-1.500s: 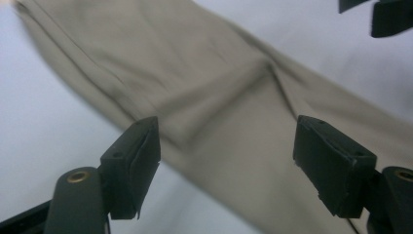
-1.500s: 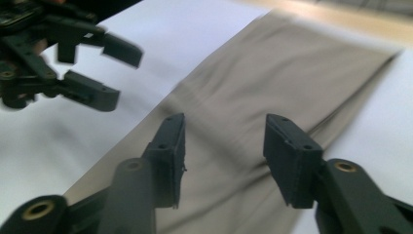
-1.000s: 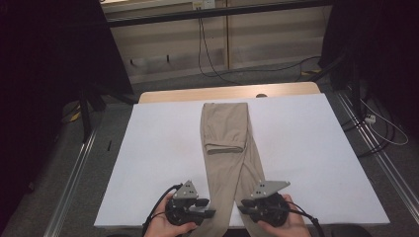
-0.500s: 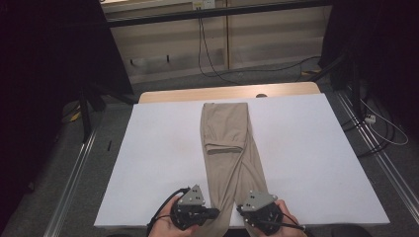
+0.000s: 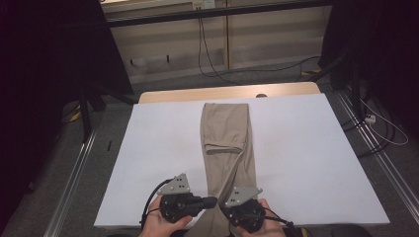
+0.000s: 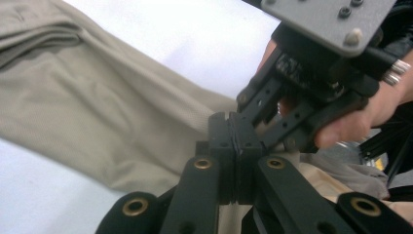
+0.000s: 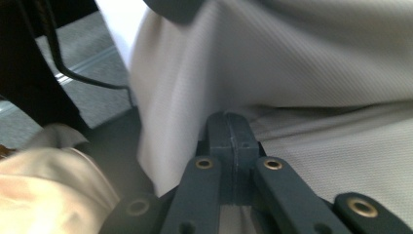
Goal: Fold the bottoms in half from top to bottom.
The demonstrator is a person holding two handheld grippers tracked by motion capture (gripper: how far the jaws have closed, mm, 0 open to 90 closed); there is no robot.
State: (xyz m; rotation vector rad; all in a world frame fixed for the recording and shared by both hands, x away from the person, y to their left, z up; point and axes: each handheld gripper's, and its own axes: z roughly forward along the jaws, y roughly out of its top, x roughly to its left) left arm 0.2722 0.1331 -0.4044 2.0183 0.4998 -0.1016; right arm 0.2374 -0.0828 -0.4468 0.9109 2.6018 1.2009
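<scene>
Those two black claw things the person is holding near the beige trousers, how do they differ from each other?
The left gripper points sideways toward the trousers, while the right gripper sits on top of the cloth at the table's near edge. The left gripper's grey plate lies over bare white table; the right gripper's plate lies over the cloth. Both have their jaws pressed together at the trousers' near end, each held in one hand.

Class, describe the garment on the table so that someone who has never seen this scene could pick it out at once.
Find the white table in the middle of the dark room. Down its centre, from the far edge to the near one, lies a pair of beige trousers, folded lengthwise into a long strip. It is the one cloth item there, its near end between the left gripper and right gripper.
</scene>
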